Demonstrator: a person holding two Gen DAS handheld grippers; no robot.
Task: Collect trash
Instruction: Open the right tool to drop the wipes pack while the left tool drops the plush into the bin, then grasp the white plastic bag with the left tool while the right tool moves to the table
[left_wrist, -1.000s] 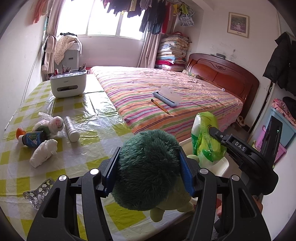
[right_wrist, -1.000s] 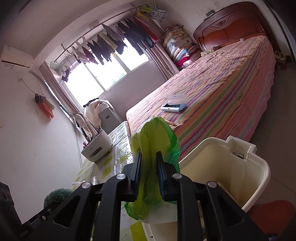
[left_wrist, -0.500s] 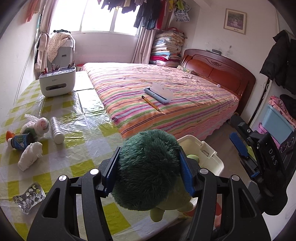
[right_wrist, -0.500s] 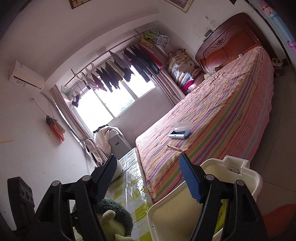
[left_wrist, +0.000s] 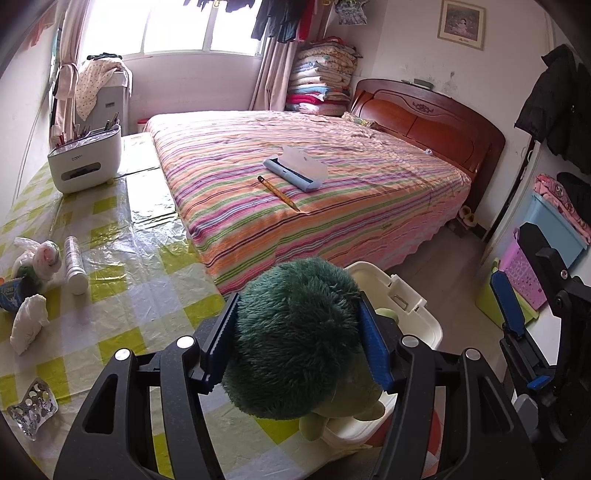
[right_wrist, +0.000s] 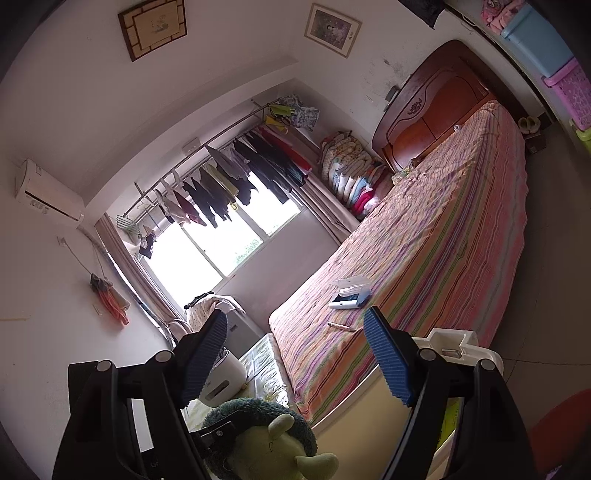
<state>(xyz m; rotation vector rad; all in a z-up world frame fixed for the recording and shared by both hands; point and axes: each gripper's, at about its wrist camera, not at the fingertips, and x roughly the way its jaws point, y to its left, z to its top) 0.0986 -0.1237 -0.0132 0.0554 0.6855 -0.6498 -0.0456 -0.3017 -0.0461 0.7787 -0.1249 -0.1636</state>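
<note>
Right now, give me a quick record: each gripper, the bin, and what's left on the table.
left gripper: shut on plush toy, over the bin's near edge
right gripper: jaws just opened, nothing between them
bin: white, open, on the floor between table and bed
table: bottle, white wads, blister pack

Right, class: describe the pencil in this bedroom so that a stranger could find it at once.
Start at the striped bed. Near its middle lies a pale blue case. The pencil lies just beside it, toward the table: a thin yellow stick, the only slender thing there.
</note>
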